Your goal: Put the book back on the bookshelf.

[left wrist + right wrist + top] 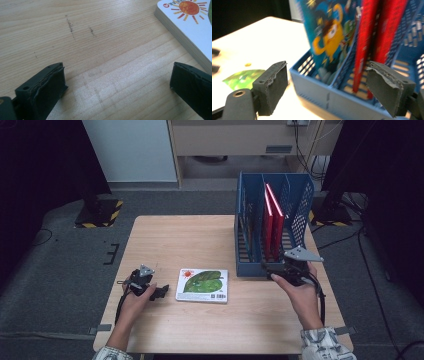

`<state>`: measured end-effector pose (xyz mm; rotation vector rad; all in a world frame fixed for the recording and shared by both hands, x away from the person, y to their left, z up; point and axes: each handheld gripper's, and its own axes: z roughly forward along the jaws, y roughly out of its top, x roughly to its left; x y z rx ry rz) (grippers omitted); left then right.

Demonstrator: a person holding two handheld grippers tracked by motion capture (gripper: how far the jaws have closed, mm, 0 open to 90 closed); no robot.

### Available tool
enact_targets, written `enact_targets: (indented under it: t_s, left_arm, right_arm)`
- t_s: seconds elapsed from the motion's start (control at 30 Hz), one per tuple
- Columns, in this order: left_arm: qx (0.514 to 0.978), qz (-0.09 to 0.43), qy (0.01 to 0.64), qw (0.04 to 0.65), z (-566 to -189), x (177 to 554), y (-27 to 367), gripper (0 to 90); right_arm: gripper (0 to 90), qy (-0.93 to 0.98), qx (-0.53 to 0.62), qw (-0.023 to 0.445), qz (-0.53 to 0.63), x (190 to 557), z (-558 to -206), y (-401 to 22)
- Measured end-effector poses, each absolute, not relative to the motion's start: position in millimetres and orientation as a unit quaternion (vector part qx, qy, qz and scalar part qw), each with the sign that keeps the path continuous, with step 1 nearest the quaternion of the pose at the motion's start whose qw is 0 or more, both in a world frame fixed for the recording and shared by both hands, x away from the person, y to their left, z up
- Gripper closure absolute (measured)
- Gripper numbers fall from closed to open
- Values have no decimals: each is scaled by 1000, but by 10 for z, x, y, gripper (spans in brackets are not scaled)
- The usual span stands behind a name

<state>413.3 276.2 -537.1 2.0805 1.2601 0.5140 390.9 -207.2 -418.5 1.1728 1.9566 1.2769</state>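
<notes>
A picture book with a green leaf and a sun on its cover [202,285] [190,27] [242,78] lies flat on the wooden table [175,240]. My left gripper [161,292] [116,87] rests just left of it, open, with only bare wood between the jaws. At the table's right stands a blue slotted rack [300,200] [317,92]. It holds two red books [272,220] [367,37] and a book with a yellow cartoon figure [329,37], all upright. My right gripper [267,268] [329,87] is open at the rack's near front wall, holding nothing.
Bare tabletop lies between the flat book and the rack and along the near edge. On the floor, a black stand with a yellow-and-black striped base [100,212] sits at the left and cables [370,270] trail at the right.
</notes>
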Motion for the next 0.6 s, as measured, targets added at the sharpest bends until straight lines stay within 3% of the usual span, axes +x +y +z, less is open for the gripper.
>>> enact_targets:
  t_s: [0.3, 0.6]
  left_arm:
    - [791, 195, 480, 324, -5351, 4133, 2773, 24]
    - [779, 199, 461, 376, -5152, 4034, 2677, 42]
  right_arm:
    - [183, 762, 408, 228, 449, 3723, -4443, -1814]
    - [228, 785, 368, 209, 453, 3634, -4545, -1512]
